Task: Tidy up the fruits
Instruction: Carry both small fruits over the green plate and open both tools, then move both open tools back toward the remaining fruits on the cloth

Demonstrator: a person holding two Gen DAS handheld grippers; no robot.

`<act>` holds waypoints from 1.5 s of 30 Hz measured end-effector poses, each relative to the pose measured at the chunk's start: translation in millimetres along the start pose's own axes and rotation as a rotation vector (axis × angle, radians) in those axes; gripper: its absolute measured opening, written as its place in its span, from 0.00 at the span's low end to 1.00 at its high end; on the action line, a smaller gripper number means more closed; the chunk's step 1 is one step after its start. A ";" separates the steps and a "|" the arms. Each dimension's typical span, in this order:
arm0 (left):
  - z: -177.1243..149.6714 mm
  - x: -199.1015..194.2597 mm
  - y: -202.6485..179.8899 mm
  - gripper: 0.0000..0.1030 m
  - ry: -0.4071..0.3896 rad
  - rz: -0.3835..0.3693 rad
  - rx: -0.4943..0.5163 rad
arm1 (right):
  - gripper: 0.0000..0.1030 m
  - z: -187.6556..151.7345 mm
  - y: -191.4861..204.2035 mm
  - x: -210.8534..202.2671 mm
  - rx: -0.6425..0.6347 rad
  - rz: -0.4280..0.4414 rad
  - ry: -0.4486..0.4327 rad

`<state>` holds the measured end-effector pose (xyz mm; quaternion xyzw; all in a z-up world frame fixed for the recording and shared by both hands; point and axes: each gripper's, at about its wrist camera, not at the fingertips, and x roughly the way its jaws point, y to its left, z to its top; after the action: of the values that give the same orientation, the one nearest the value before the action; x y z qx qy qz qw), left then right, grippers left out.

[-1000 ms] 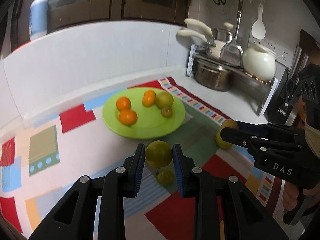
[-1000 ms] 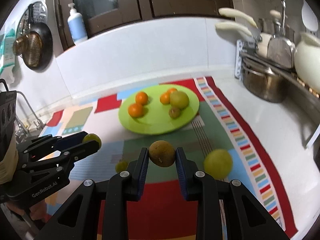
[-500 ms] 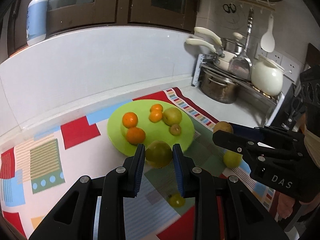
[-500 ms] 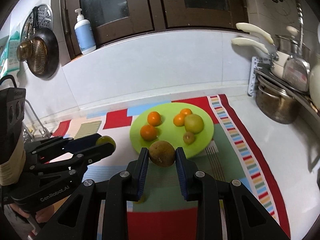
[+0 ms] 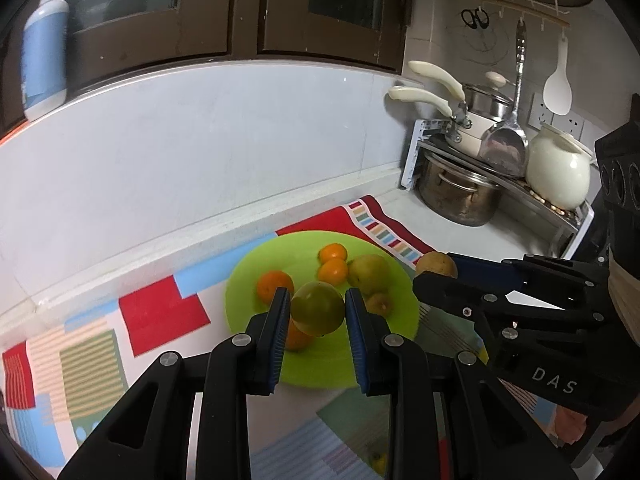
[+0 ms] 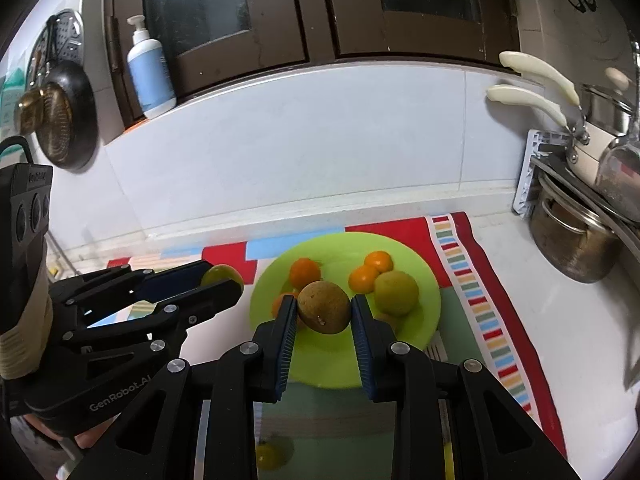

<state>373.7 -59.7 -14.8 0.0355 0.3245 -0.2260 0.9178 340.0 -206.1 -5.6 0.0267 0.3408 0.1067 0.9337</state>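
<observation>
My left gripper (image 5: 318,312) pinching a green fruit (image 5: 317,307), my right gripper (image 6: 323,312) a brown fruit (image 6: 323,307), both above the green plate (image 6: 424,276).

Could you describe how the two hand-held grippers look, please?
Both are matte black with silver screws and ridged blue pads. The left hand-held gripper reads "GenRobot.AI" on its side; the right hand-held gripper reads "DAS". Beige wrapping circles each grip.
</observation>
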 end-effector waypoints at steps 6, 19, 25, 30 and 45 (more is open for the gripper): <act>7.6 32.2 7.3 0.28 0.034 -0.004 0.017 | 0.28 8.7 -11.8 27.3 0.013 -0.002 0.027; 11.6 71.5 11.7 0.28 0.072 -0.014 0.035 | 0.28 11.5 -28.0 70.0 0.024 -0.002 0.081; 13.1 66.8 14.6 0.42 0.060 0.017 0.030 | 0.39 12.8 -29.6 73.4 0.029 -0.019 0.086; 10.8 48.5 14.8 0.48 0.042 0.057 0.025 | 0.40 12.4 -29.4 61.0 0.027 -0.047 0.063; 4.3 -38.7 -11.8 0.66 -0.056 0.171 0.018 | 0.51 1.5 -15.1 -23.9 0.016 -0.120 -0.065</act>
<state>344.5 -56.0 13.3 0.0649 0.2925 -0.1507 0.9421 325.9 -226.0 8.8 0.0171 0.3120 0.0472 0.9488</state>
